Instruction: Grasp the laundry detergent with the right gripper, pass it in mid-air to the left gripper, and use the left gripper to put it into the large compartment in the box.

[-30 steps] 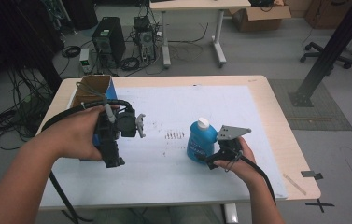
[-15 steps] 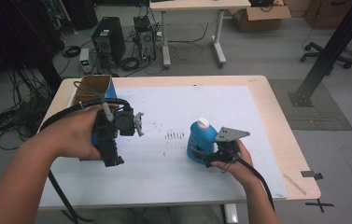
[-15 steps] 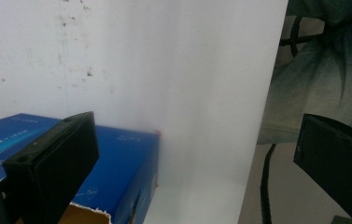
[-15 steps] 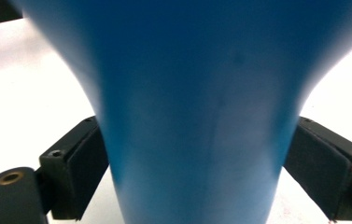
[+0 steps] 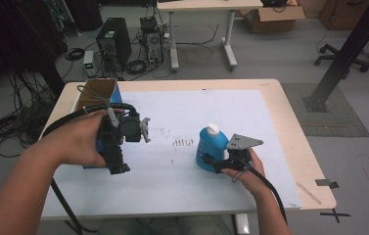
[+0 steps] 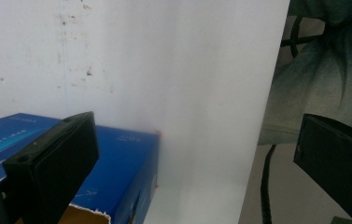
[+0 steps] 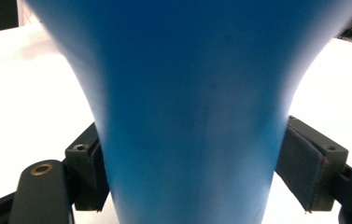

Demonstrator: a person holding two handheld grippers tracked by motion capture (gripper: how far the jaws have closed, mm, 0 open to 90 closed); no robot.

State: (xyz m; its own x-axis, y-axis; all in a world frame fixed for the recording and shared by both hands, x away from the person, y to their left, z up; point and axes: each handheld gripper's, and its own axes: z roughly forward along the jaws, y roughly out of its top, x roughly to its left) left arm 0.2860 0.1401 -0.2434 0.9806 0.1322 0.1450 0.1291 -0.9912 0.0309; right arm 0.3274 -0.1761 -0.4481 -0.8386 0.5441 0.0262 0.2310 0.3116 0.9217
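The bottle (image 5: 209, 149) is blue with a white cap (image 5: 213, 129). The box (image 5: 98, 95) is blue outside, brown inside. A white sheet (image 5: 192, 117) with small dark marks covers the pale wooden table (image 5: 289, 117).

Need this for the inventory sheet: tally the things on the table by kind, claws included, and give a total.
Blue bottle with white cap: 1
Blue cardboard box, open top: 1
White sheet covering the table: 1
Hand-held claws: 2, left claw and right claw
Total: 5
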